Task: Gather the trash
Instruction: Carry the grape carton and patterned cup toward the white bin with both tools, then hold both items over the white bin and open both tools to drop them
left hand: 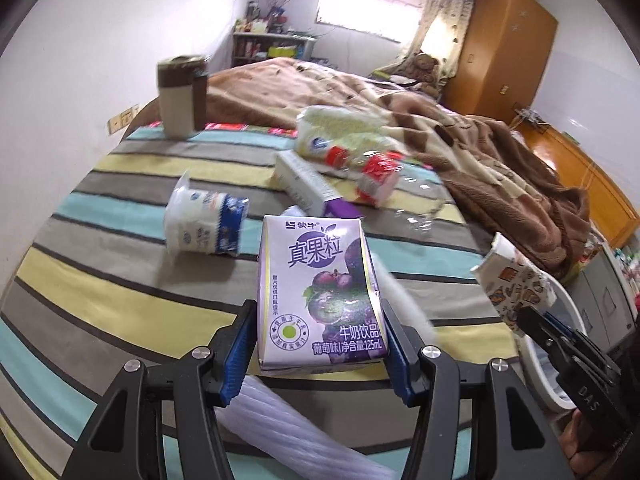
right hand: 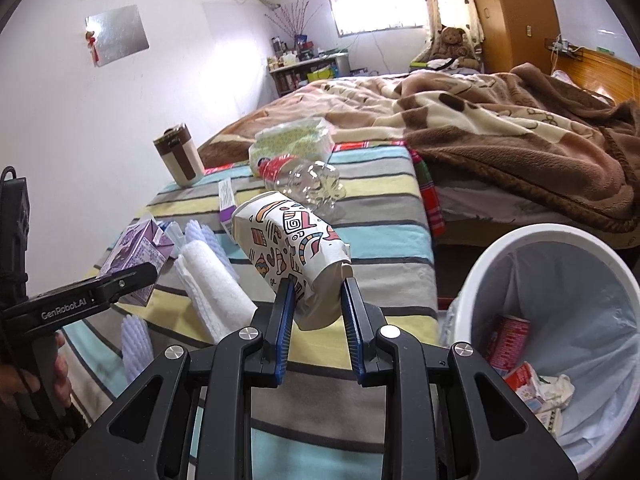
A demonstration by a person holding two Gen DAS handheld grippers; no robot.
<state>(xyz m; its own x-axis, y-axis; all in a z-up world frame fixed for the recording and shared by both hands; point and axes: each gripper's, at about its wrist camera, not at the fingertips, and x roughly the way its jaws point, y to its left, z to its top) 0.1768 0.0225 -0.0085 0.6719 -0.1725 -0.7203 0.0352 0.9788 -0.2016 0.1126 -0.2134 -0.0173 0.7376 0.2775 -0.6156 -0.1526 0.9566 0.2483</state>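
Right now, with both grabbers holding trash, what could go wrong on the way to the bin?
1. The right gripper pinches only the squashed end of the patterned paper cup, so it might slip out before the white bin.
2. The left gripper holds the purple milk carton low down; tipping could let it slide.
3. Both grippers are close together, so they might bump.

Left gripper: black angular plastic arms, blue ribbed pads, round silver screws, white "GenRobot.AI" print on one finger in the right wrist view. Right gripper: same black build, blue pads, silver screws; "DAS" lettering on its body.
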